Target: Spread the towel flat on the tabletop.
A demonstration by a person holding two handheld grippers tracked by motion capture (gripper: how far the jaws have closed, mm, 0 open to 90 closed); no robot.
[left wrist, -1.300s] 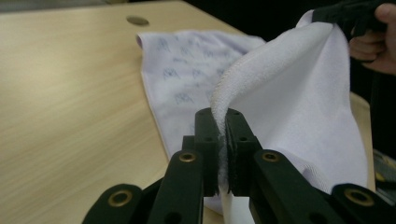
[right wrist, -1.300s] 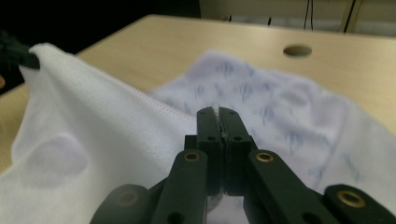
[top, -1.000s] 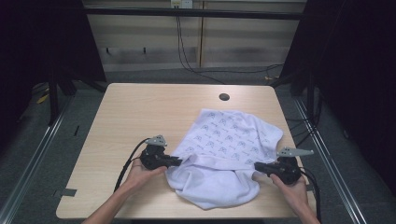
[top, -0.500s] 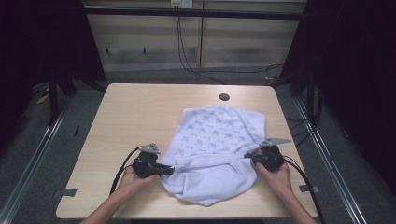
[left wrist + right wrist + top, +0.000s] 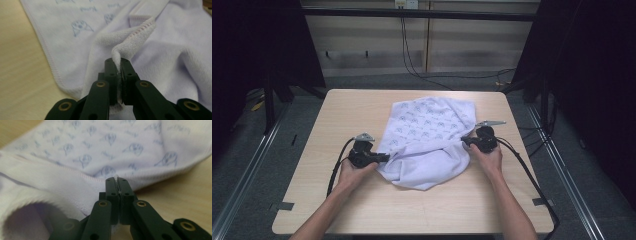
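A pale lilac towel printed with small blue figures lies rumpled in the middle of the wooden table. My left gripper is shut on the towel's hemmed edge at its left side; the left gripper view shows the cloth pinched between the black jaws. My right gripper is shut on the towel's right edge, and the right gripper view shows the hem clamped in its jaws. A fold of the towel spans between the two grippers.
Bare wood surrounds the towel on all sides. Black cables trail from each gripper toward the table's front edge. A metal frame and dark floor lie beyond the far edge.
Both grippers have carried the towel's held edge away from the front edge toward the far side, and the right gripper has moved inward. The towel now lies more bunched and farther back.
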